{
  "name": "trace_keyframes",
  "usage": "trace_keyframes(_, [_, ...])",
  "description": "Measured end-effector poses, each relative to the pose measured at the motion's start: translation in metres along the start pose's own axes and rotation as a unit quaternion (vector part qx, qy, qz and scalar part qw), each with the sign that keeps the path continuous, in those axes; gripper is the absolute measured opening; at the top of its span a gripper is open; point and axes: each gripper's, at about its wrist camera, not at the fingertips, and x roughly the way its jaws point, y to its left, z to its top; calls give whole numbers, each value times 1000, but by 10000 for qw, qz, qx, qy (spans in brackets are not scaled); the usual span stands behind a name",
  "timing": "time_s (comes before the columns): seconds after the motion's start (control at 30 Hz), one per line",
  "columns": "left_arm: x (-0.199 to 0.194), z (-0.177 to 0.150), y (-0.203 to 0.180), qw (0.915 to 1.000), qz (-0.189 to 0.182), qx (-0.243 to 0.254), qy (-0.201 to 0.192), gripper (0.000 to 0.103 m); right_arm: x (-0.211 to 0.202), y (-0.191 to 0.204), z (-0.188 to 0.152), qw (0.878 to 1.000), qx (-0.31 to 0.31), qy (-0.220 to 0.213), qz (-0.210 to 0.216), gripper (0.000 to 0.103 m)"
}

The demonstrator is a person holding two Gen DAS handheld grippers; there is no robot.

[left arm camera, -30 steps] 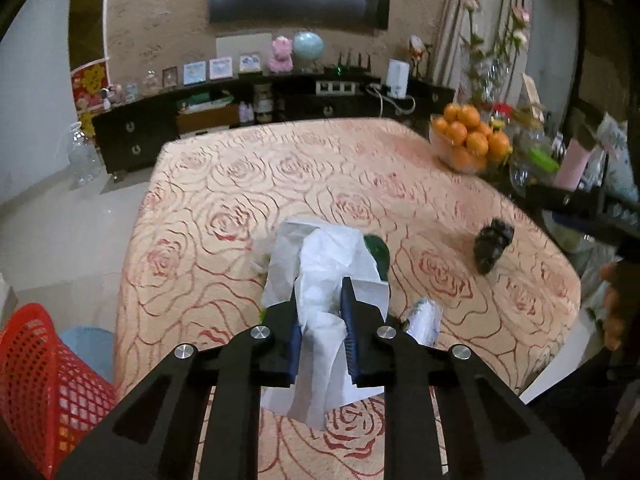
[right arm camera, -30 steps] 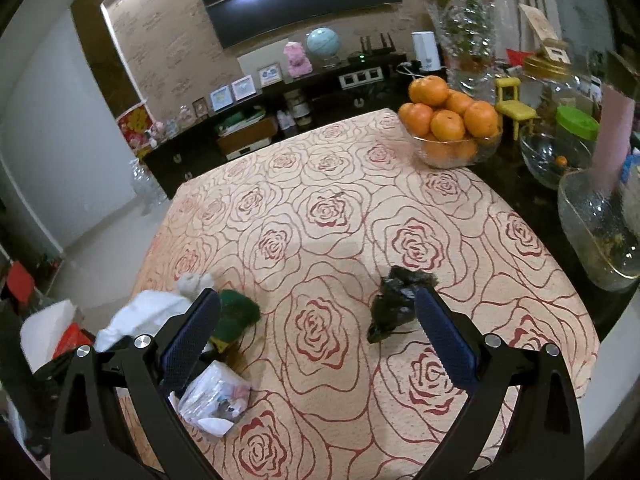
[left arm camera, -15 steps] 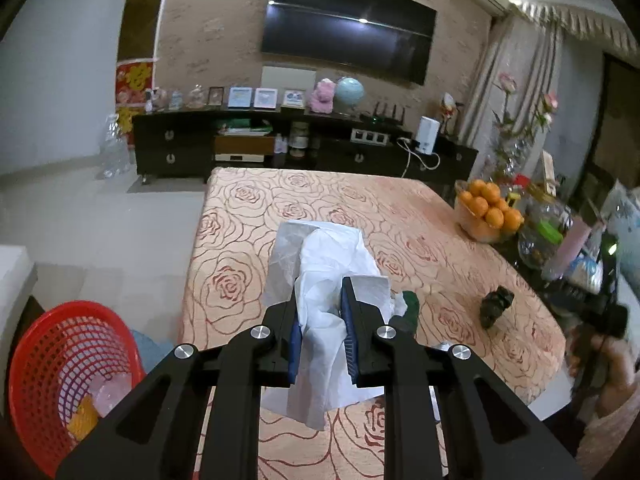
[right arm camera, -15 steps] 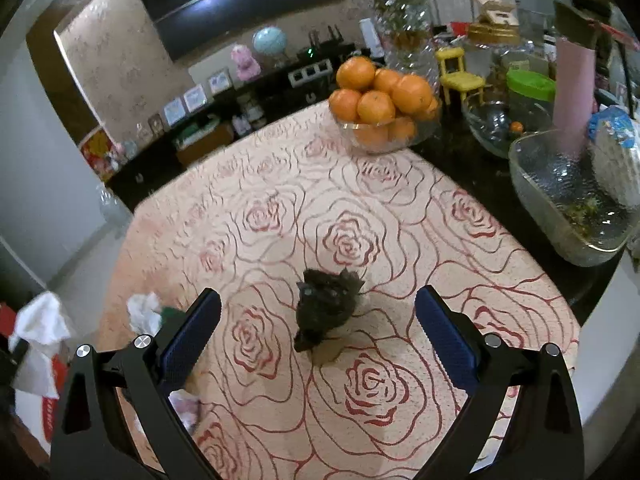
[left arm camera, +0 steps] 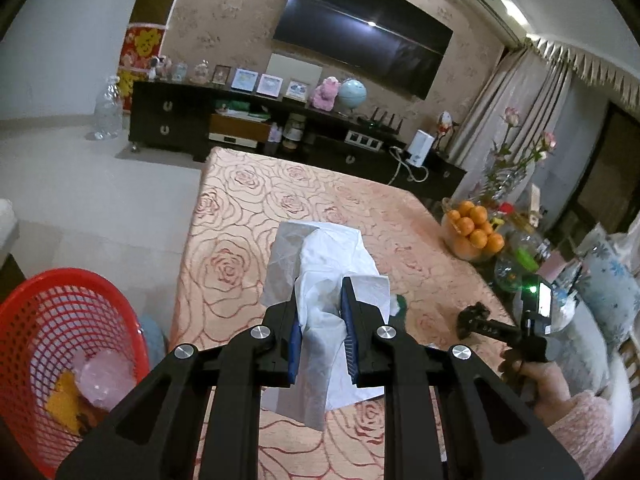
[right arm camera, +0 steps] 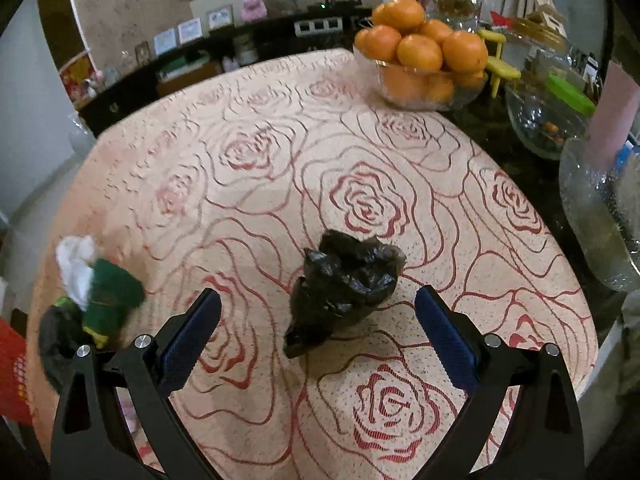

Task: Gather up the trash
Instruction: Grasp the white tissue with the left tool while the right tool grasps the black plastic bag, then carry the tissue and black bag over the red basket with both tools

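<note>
Your left wrist camera looks from high across the rose-patterned tablecloth (left arm camera: 248, 216) toward the television (left arm camera: 360, 36); your right looks steeply down, close; both share the bowl of oranges (right arm camera: 420, 56)

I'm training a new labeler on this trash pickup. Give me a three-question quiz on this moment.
1. True or false: the left gripper is empty.
2. What lies between the open fingers of the right gripper? A) an orange B) black bag C) a globe
3. Fill in: the red basket stands on the ____ beside the table.

Key: 1 false, it pinches a white tissue. 2 B, the black bag, not yet gripped. 3 floor.
</note>
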Motion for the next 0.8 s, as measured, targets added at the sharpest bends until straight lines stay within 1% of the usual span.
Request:
trace_keyframes(0.03, [0,0,-2,10000,73,59,-12,16,4,0,0,10000,-13,27,-30,84])
trace_keyframes(0.07, [0,-1,-3,9999,107,86,-15,17,6,-1,0,10000,-27,42,-36,76])
trace_keyframes(0.1, [0,-1,-3,9998,152,123,-21,17,8,-1,0,10000,-54,68,-42,72])
trace_keyframes(0.17, [1,-1,-5,9995,240,185,-29,17,11,-1,-1,9999,-71,108,-37,56])
trace_keyframes(0.23, [1,-1,-6,9992,326,236,-42,17,9,-1,-2,9999,-88,97,22,48])
trace_keyframes(0.4, [3,-2,-6,9979,536,355,-53,17,4,1,-1,9998,-114,45,135,44])
trace_keyframes(0.47, [2,-2,-7,9974,595,396,-75,17,-3,0,-1,9997,-30,-22,250,44])
trace_keyframes(0.6, [1,-1,-8,9969,660,413,-131,17,-26,2,2,9975,12,-345,615,44])
trace_keyframes(0.73, [-1,0,-11,9959,747,481,-190,17,-52,17,5,9924,-138,-697,1001,44])
trace_keyframes(0.8, [-3,0,-12,9952,799,530,-218,17,-62,25,6,9903,-259,-827,1089,44])
